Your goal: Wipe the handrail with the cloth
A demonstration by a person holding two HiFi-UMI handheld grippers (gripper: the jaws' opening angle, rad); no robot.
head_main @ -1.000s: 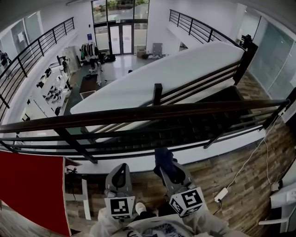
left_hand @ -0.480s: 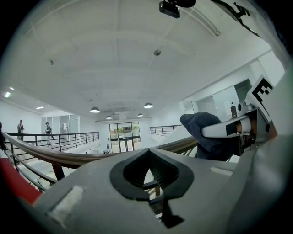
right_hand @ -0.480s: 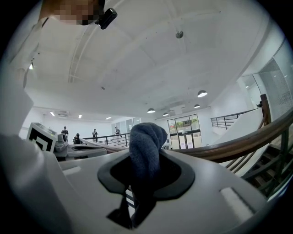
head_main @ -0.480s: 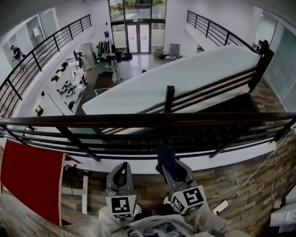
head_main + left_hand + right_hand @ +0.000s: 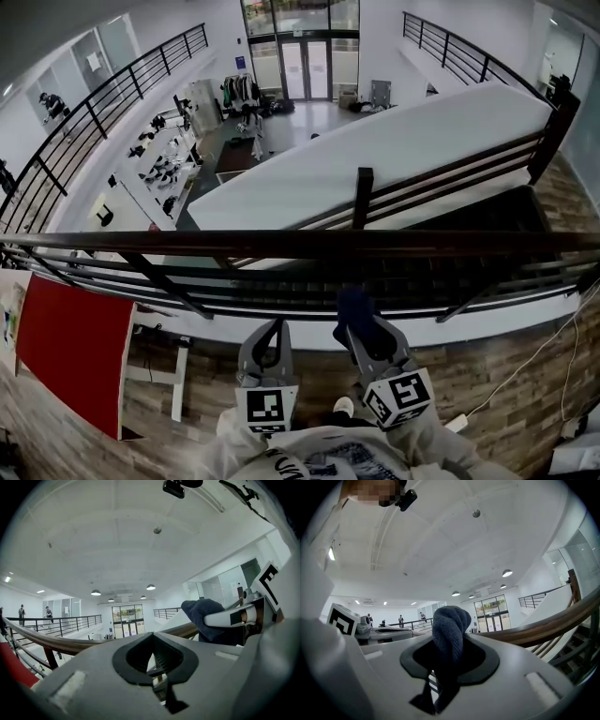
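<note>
The left tongs are closed with jaws together on nothing, held on the person's side of the dark wooden handrail. Just to their right, the right tongs are clamped on a dark blue cloth (bunched, poking past the jaws), near the rail but not visibly touching it.
</note>
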